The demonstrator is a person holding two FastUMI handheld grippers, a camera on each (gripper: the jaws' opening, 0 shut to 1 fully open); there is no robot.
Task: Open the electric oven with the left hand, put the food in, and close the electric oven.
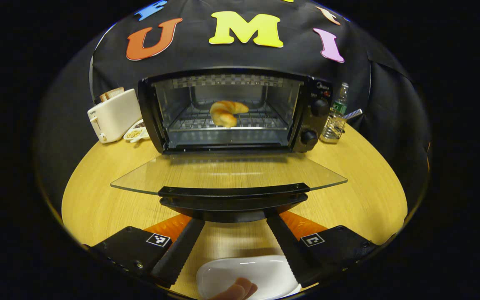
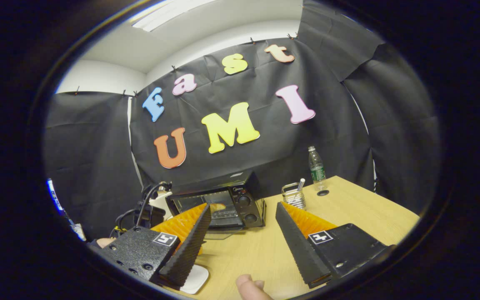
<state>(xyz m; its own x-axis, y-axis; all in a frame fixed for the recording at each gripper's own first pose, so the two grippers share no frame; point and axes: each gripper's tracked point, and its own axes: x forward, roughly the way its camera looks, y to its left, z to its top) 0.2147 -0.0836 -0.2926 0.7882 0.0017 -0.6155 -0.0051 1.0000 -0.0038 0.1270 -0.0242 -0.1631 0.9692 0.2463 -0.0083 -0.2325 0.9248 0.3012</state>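
Observation:
The black electric oven (image 1: 313,121) stands at the back of the table with its glass door (image 1: 227,173) folded down flat. On the wire rack inside lies a golden croissant (image 1: 227,111). My left gripper (image 1: 235,219) is open, its fingertips spread just under the door's black handle (image 1: 233,192) and not clamping it. In the right gripper view, my right gripper (image 2: 243,206) hangs open and empty above the table, pointing at the distant oven (image 2: 246,204). A white plate (image 1: 244,273) sits near the front edge, and a person's fingertip (image 1: 238,289) shows over it.
Left of the oven are a cream toaster (image 1: 113,114) and a small dish of snacks (image 1: 136,132). To its right stand a wire holder (image 1: 333,125) and a water bottle (image 2: 317,168). The wooden table (image 2: 348,212) has bare room on the right.

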